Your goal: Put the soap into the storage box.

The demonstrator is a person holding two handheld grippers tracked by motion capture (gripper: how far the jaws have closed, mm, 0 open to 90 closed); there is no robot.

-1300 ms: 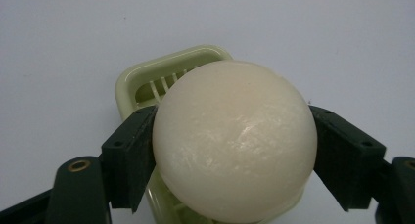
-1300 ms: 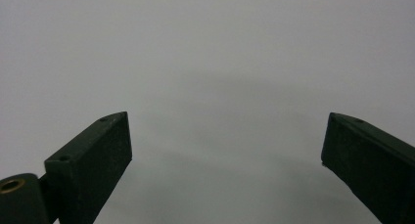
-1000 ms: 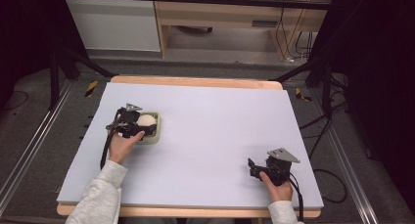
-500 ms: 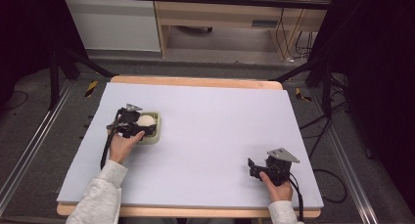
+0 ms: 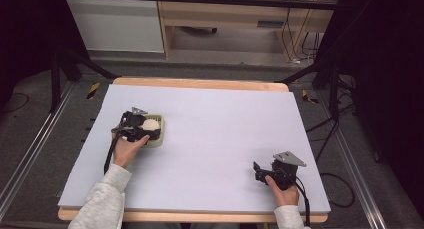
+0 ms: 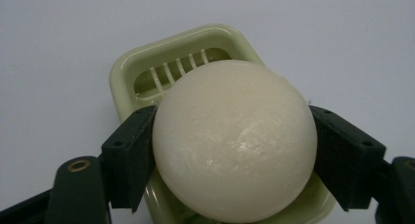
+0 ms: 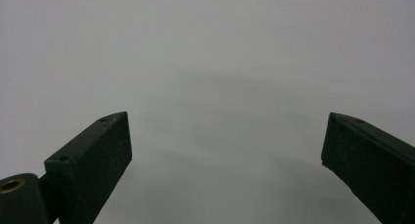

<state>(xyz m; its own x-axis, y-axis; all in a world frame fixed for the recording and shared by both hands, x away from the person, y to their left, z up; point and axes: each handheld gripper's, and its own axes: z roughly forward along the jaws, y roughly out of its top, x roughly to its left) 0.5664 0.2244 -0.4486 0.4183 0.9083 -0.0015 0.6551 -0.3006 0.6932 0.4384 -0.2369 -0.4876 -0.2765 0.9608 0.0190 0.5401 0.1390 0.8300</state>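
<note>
the left gripper (image 6: 235, 150) pinches the round cream-white soap bar (image 6: 235, 141) by its sides directly over the pale green slatted plastic soap dish (image 6: 147, 72) at the table's left, while the right gripper (image 7: 225, 150) rests spread and empty, well apart.

Waxy smooth cream soap (image 6: 235, 141), glossy green plastic dish (image 6: 142, 72)

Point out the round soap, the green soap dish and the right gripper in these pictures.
soap (image 6: 235, 141), left gripper view, middle of its rounded front.
soap dish (image 6: 147, 62), left gripper view, far rim.
right gripper (image 5: 257, 171), high view, between its open fingertips.
</note>
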